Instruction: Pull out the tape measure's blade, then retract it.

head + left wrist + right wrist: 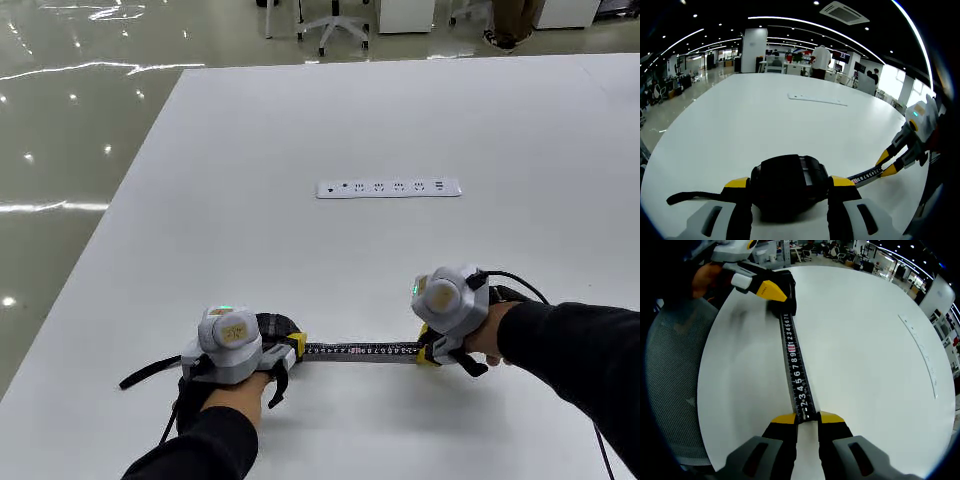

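Clamping the tape measure (790, 170) on the surface (400, 120) in the left gripper (789, 182), fingers closed around it; pinching the blade (792, 355) tip in the right gripper (807, 417), fingers shut. Partly drawn out, apparently; retracting yet to do.

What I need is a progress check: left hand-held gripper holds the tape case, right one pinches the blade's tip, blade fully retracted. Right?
No: the blade is pulled out, as the right gripper view shows, stretched from tape case to right hand-held gripper. The rest holds.
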The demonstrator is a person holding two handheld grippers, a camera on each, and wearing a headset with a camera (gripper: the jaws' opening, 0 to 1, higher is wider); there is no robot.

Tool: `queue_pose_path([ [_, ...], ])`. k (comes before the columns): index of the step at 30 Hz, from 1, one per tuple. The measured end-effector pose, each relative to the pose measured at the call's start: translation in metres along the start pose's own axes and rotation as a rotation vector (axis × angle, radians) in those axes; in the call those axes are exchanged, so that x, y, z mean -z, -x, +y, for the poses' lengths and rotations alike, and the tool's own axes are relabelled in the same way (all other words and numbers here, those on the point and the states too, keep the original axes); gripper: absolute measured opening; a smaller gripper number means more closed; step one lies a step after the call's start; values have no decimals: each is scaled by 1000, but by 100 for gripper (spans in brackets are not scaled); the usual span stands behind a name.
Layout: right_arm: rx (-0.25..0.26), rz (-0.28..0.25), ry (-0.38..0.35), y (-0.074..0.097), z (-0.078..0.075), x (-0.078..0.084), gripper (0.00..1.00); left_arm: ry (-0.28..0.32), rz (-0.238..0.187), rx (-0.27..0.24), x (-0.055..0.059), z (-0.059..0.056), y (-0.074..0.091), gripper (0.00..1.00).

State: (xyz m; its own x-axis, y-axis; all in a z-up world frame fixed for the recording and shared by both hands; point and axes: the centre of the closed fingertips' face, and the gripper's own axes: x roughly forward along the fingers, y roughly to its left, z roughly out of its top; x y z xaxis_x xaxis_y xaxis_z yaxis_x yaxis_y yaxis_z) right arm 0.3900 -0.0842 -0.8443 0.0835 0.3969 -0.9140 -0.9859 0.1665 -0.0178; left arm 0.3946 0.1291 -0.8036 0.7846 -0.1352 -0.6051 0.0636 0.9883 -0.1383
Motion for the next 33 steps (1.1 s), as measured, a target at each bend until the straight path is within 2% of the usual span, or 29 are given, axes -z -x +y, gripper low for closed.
queue_pose_path([
  [33,-4,-24,-1,-5,3,-15,11,19,2,3,1,1,-1,57],
])
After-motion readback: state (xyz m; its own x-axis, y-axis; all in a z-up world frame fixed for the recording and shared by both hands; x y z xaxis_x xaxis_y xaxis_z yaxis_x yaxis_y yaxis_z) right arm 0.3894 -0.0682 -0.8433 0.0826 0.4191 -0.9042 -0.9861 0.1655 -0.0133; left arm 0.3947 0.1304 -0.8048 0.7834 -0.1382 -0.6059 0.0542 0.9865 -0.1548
